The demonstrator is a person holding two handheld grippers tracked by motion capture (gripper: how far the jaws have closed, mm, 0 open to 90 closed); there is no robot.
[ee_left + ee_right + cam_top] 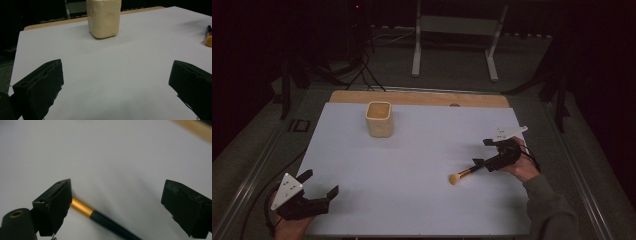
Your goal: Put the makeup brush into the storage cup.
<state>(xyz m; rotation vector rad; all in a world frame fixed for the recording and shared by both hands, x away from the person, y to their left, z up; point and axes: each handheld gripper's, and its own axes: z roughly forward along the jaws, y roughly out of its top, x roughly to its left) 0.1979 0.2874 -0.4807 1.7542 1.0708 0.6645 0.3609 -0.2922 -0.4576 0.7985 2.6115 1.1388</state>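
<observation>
My right gripper (479, 151) hangs wide open over the black-handled, gold-ferruled makeup brush (466, 173) lying flat on the white table sheet (422, 200); my left gripper (319, 182) gapes open, facing the cream cup (378, 119).

Both grippers black w/ chunky wedge jaws. Left gripper (318, 185) has grey 3-cornered plate w/ small dark dots on top; right gripper (482, 152) same plate, thin black cable trailing. Brass-coloured screw hole near right jaw base. Grey-green sleeve (549, 210) on right arm
</observation>
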